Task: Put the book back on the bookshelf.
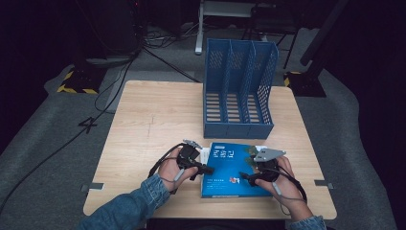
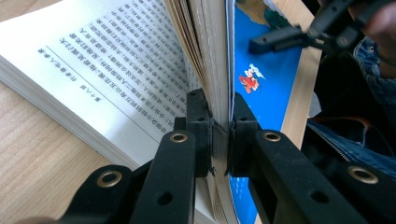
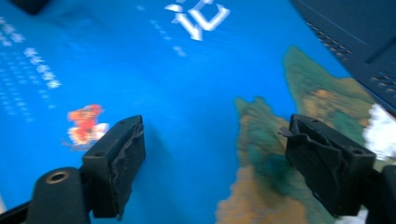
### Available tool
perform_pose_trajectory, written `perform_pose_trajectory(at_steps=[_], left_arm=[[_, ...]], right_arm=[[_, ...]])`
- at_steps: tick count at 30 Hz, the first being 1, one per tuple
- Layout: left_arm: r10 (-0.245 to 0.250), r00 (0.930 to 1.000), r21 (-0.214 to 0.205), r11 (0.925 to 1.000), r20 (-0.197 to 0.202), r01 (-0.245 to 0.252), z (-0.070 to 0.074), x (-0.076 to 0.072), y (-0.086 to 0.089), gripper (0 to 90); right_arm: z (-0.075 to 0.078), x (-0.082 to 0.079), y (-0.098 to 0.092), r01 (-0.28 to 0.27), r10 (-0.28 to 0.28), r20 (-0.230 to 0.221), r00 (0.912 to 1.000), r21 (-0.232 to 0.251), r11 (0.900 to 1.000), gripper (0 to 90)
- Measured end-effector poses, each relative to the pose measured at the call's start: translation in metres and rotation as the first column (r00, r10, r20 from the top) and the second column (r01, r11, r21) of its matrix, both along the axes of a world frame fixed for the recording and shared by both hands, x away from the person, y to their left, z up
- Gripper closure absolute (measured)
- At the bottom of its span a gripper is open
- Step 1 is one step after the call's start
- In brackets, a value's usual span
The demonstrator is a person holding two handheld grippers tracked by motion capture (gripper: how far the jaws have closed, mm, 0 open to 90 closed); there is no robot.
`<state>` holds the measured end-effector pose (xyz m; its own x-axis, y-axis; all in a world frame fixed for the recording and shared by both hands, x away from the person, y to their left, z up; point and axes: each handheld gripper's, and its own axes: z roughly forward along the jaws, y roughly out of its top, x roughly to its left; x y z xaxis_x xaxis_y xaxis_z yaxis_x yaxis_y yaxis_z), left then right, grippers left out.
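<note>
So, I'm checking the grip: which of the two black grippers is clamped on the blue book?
The left gripper: its jaws pinch the blue paperback book's cover and a sheaf of pages. The right gripper hovers open above the cover.

Left tool (image 2: 219, 135) clamped tight; right tool (image 3: 215, 154) spread wide, hovering.

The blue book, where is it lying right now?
In the high view, the blue book lies at the table's near edge, between the two grippers and just in front of the blue file rack.
</note>
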<state>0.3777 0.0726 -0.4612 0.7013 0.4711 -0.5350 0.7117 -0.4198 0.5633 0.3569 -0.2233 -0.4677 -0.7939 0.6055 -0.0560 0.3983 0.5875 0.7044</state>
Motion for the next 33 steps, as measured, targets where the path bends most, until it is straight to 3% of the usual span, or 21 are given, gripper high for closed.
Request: perform_pose_trajectory(at_steps=[5,8,10,12,15,22,25,27,30,33], left_arm=[[0.006,0.9999,0.02,0.9998,0.013,-0.006,0.005,0.002,-0.003,83.0],[0.014,0.9999,0.033,0.9994,-0.001,-0.014,0.006,0.007,-0.006,83.3],[0.016,0.9997,0.041,0.9991,-0.018,-0.016,0.006,0.012,-0.007,83.3],[0.021,0.9996,0.04,0.999,-0.021,-0.02,0.005,0.016,-0.008,83.3],[0.02,0.9993,0.04,0.999,-0.031,-0.018,0.003,0.023,-0.009,83.2],[0.021,0.9994,0.05,0.9986,-0.026,-0.02,0.001,0.034,-0.013,82.9],[0.029,0.9992,0.047,0.9985,-0.028,-0.027,0.0,0.036,-0.014,82.4],[0.033,0.999,0.043,0.9986,-0.031,-0.032,-0.002,0.038,-0.013,82.0],[0.039,0.9986,0.038,0.9986,-0.037,-0.038,-0.003,0.038,-0.013,81.3],[0.046,0.9984,0.029,0.9986,-0.033,-0.045,-0.006,0.039,-0.011,80.7]], right_arm=[[0.001,-0.008,0.018,-0.061,0.061,0.009,0.9981,0.022,0.9979,16.6],[-0.001,-0.012,0.033,-0.098,0.097,0.031,0.9948,0.029,0.9948,15.8],[-0.003,-0.013,0.04,-0.106,0.104,0.033,0.994,0.061,0.9925,15.9],[-0.004,-0.015,0.044,-0.089,0.086,0.039,0.9956,0.081,0.9927,15.9],[-0.009,-0.021,0.053,-0.081,0.077,0.069,0.9947,0.06,0.9949,15.4],[-0.013,-0.03,0.058,-0.033,0.027,0.066,0.9975,0.101,0.9944,15.3],[-0.015,-0.032,0.062,-0.037,0.03,0.063,0.9976,0.112,0.993,12.9],[-0.017,-0.034,0.068,-0.075,0.071,0.085,0.9938,0.051,0.9959,6.2],[-0.022,-0.036,0.077,-0.066,0.064,0.125,0.9901,0.007,0.9978,1.9],[-0.027,-0.038,0.082,-0.077,0.091,0.184,0.9787,-0.084,0.9935,0.6]])
